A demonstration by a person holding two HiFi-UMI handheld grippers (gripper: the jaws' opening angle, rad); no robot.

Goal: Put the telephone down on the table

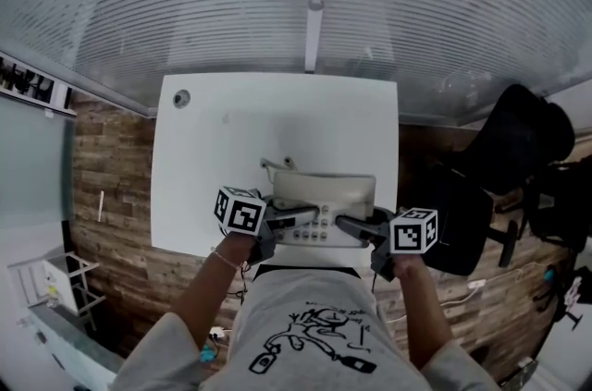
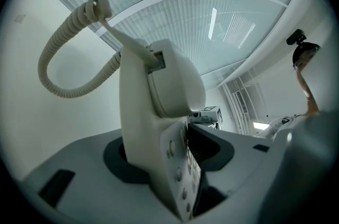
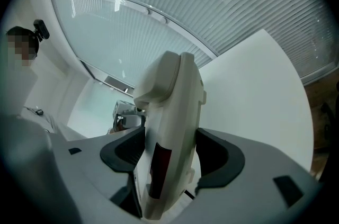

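- The telephone, a pale desk set with its handset on the cradle, is at the near edge of the white table, directly in front of the person, carried between the two tongs.
- Left gripper: its own view shows the jaws set partly apart and pressed on the telephone's left end, dark pads against both faces of the body.
- Right gripper: its own view shows the jaws clamped on the right end in the same way, with the set standing edge-on between the pads.
- Only the head view shows both tongs at once, with their marker cubes and the person's forearms behind them.
- Only the left gripper view shows the coiled cord looping up and away from the handset, and the row of round keys down the face.
- Only the right gripper view shows a dark red panel on the set's side.
- No view settles whether the underside touches the tabletop.
- A black chair stands right of the table on a wood floor.
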